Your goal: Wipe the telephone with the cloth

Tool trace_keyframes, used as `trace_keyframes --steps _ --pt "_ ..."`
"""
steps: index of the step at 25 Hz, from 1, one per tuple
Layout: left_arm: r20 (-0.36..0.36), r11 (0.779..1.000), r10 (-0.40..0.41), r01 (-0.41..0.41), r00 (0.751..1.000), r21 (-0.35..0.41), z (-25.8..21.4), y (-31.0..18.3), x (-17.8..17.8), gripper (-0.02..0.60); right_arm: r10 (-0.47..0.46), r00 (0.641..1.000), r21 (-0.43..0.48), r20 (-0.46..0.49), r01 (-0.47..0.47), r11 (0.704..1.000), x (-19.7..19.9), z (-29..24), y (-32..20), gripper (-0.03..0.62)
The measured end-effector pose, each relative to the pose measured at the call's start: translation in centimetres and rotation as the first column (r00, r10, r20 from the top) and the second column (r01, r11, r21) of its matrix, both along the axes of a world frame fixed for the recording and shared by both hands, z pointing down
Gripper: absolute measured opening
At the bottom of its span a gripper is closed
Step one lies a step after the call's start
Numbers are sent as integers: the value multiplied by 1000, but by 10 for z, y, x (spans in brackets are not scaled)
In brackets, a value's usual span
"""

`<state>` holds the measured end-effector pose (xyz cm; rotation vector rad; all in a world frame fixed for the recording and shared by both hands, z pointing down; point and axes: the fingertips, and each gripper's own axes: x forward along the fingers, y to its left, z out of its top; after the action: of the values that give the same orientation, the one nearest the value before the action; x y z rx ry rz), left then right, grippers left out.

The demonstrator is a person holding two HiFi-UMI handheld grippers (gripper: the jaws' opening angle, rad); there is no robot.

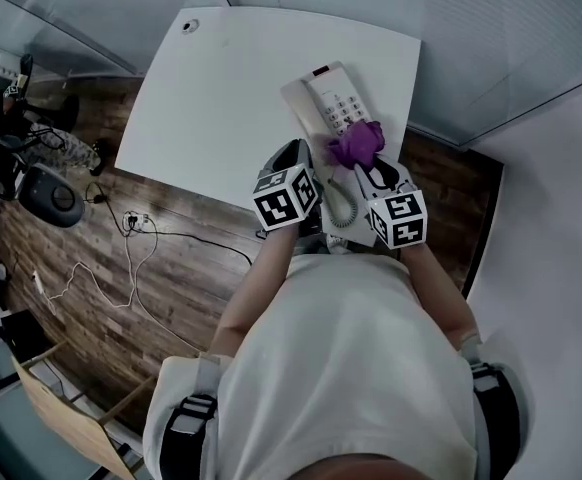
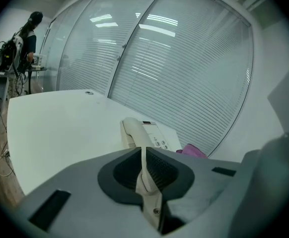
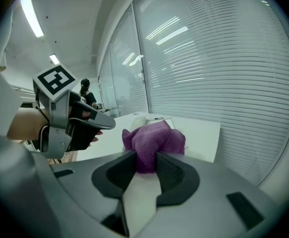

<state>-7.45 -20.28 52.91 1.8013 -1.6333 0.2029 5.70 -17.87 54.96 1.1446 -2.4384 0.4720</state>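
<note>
A white bench with rounded corners and a round grommet near its far corner stands on a dark wood-plank floor. Behind it runs a glass wall hung with pale horizontal blinds, its panes reflecting strip lights. One ceiling light glows overhead. A plain white wall closes the right side. Loose white cables trail over the floor, and a light wooden frame sits at lower left. Far off, a person stands among equipment.
</note>
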Motion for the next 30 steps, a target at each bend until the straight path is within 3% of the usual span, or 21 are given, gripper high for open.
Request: trace_keyframes --steps 2,4,5,13,30 --pt "-32 1000 -5 5 999 -12 3 -9 4 27 21 1000 9 14 -22 1000 5 -5 -7 124" --pt "-51 1000 -6 5 999 -24 7 -18 8 129 40 999 14 28 -41 999 9 -10 -15 124" --pt "-50 1000 -5 4 999 -29 9 -22 10 150 50 998 16 34 -50 999 11 -12 -18 124" --pt "44 997 -44 47 998 -64 24 -54 8 237 93 994 12 64 -94 996 17 -19 -37 124" --pt "203 980 -166 185 965 -78 39 -89 6 255 121 987 -40 102 -117 992 24 -16 -61 124"
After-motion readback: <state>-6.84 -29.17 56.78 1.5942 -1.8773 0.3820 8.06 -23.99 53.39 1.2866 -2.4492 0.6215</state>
